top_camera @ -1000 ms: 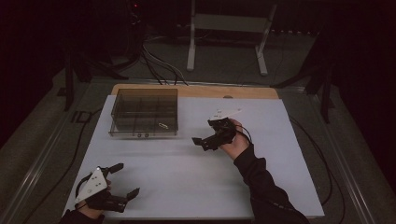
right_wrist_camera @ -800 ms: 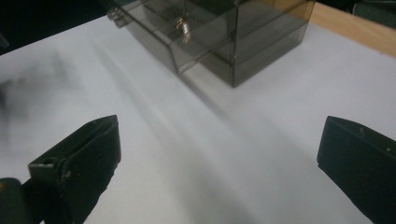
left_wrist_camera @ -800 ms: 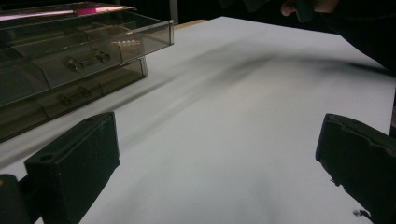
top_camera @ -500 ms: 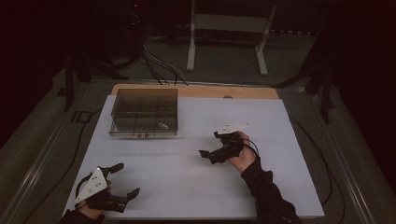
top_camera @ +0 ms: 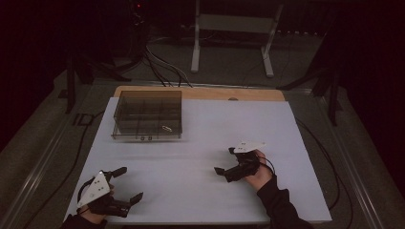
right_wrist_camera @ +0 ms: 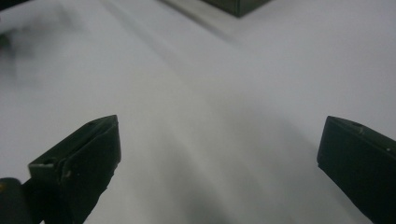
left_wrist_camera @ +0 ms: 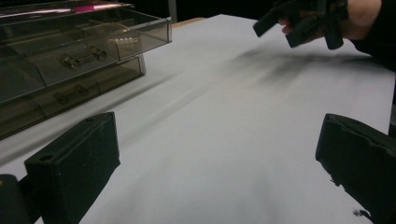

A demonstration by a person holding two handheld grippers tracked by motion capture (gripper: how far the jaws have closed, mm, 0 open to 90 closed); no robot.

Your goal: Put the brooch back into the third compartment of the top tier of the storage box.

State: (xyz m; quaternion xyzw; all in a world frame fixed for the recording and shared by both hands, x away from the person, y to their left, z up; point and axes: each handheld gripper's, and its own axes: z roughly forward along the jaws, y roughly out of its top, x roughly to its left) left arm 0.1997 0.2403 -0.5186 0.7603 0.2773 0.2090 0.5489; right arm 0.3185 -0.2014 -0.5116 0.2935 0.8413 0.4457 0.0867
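A dim room with cables on a grey floor and a white metal stand at the back surrounds a table point(top_camera: 286, 119) covered by a white sheet, with a strip of bare wood along its far edge. On the far left of the sheet sits a smoky clear plastic compartment box point(top_camera: 148, 114), its lid down, with a small pale metal piece point(top_camera: 166, 128) showing through in a front compartment; the left gripper view shows what look like small metal parts point(left_wrist_camera: 79, 58) in several cells, too blurred to name. The box looks light, stiff and rather slick, so it would likely skate on the sheet if pushed from one side; my judgement is that it is best taken by the front lip of the lid or steadied at a corner wall, and the parts inside are small enough to need a fingertip pinch. The left gripper point(top_camera: 123, 183) rests near the front left corner of the table, jaws spread wide with nothing between them. The right gripper point(top_camera: 226, 161) hovers low over the bare sheet to the right of centre, well apart from the box, its jaws likewise wide apart and empty. Compared with a second ago, the right gripper has drawn back from beside the box toward the person; the left has not moved.
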